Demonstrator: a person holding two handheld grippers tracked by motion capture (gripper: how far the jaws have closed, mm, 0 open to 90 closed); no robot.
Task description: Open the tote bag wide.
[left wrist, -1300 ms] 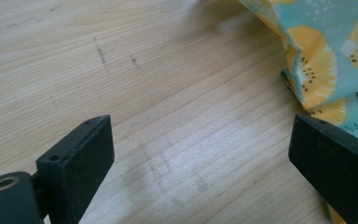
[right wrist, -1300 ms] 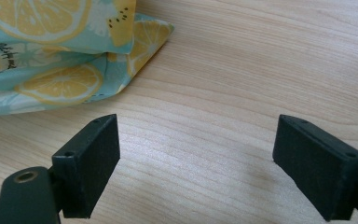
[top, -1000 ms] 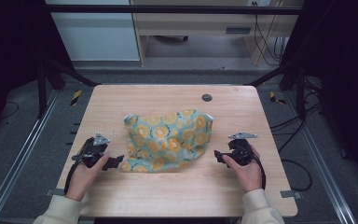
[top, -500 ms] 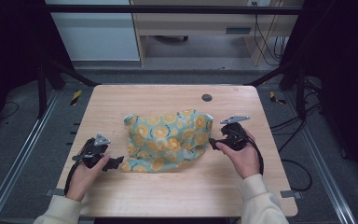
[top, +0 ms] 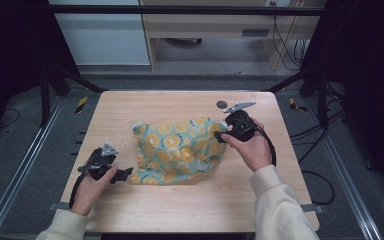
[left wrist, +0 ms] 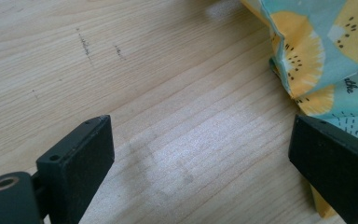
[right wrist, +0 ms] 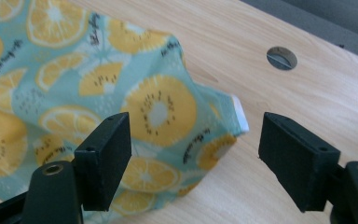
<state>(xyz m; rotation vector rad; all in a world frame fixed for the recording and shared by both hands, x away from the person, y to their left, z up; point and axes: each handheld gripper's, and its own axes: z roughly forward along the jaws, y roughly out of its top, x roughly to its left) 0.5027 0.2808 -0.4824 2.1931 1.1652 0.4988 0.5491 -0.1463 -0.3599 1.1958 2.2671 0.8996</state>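
A crumpled cloth (top: 180,154) printed with orange and kiwi slices on a teal ground is lying near the middle of the wooden table (top: 145,107), bunched and rumpled rather than flat.

The left gripper (top: 126,173) is resting low over the table at the cloth's near-left corner, held in the person's left hand (top: 91,186). Its jaws are standing wide apart with nothing between them but bare wood. In the left gripper view, the cloth (left wrist: 326,56) is sitting just beyond and beside the right-hand jaw, its folded edge reaching down behind that jaw (whether fabric and jaw are actually touching there, I cannot tell).

The right gripper (top: 219,137) is hovering at the cloth's far-right corner, gripped by the right hand (top: 250,147), with its cable (top: 270,145) looping round the wrist. Its jaws are also spread wide and are clasping nothing. In the right gripper view, a raised corner of the cloth (right wrist: 168,112) is sitting between the two jaws, nearer the left-hand one, and a small white tab (right wrist: 240,113) at the corner's edge is pointing toward the right-hand jaw, apart from it. A round hole (right wrist: 281,58) in the tabletop is lying beyond the right-hand jaw.
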